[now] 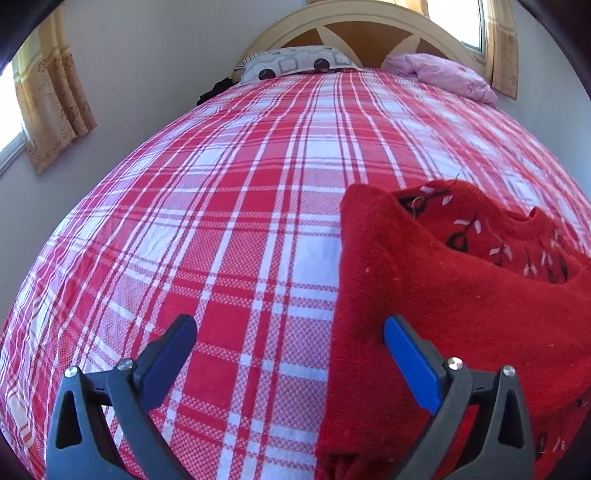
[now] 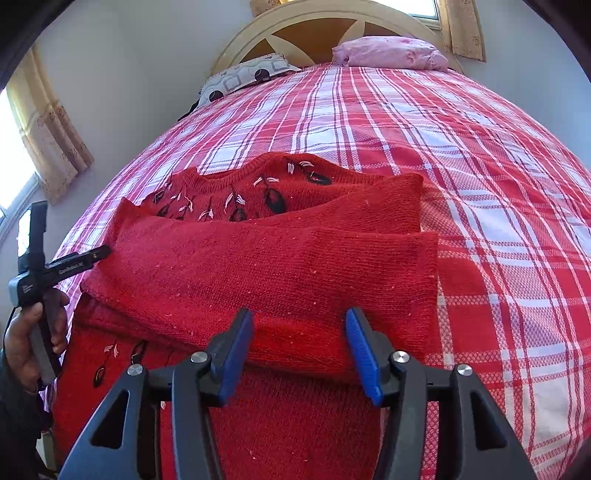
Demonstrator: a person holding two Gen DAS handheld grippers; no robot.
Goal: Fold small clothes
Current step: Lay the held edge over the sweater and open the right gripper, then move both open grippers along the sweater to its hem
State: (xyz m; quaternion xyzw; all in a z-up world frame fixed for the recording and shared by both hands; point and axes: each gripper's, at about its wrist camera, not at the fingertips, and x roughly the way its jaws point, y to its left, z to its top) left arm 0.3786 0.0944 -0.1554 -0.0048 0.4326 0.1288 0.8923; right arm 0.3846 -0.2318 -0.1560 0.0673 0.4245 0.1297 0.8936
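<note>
Two grippers hover over a red knitted sweater (image 2: 258, 258) that lies on a bed covered with a red and white checked sheet (image 1: 221, 221). The sweater sits near the foot end of the sheet, its sleeves folded across the body so that they overlap in a broad band, with the round neckline and its embroidered dark and pale leaves showing beyond the band. In the right wrist view the right gripper (image 2: 299, 347) hangs just above the near edge of the folded sleeves, its blue-padded fingers (image 2: 360, 354) standing apart with nothing pinched between them. In the left wrist view the left gripper (image 1: 291, 350) is spread wide over the sheet beside the sweater's edge, one pad near the knit, gripping nothing. The same tool appears at the left edge of the right wrist view, held in a hand (image 2: 26, 339). At the head of the bed, against a curved headboard (image 1: 354, 26), lie a grey patterned pillow (image 1: 295, 62) and a pink pillow (image 1: 439, 74); curtains (image 1: 51, 107) hang by the windows
</note>
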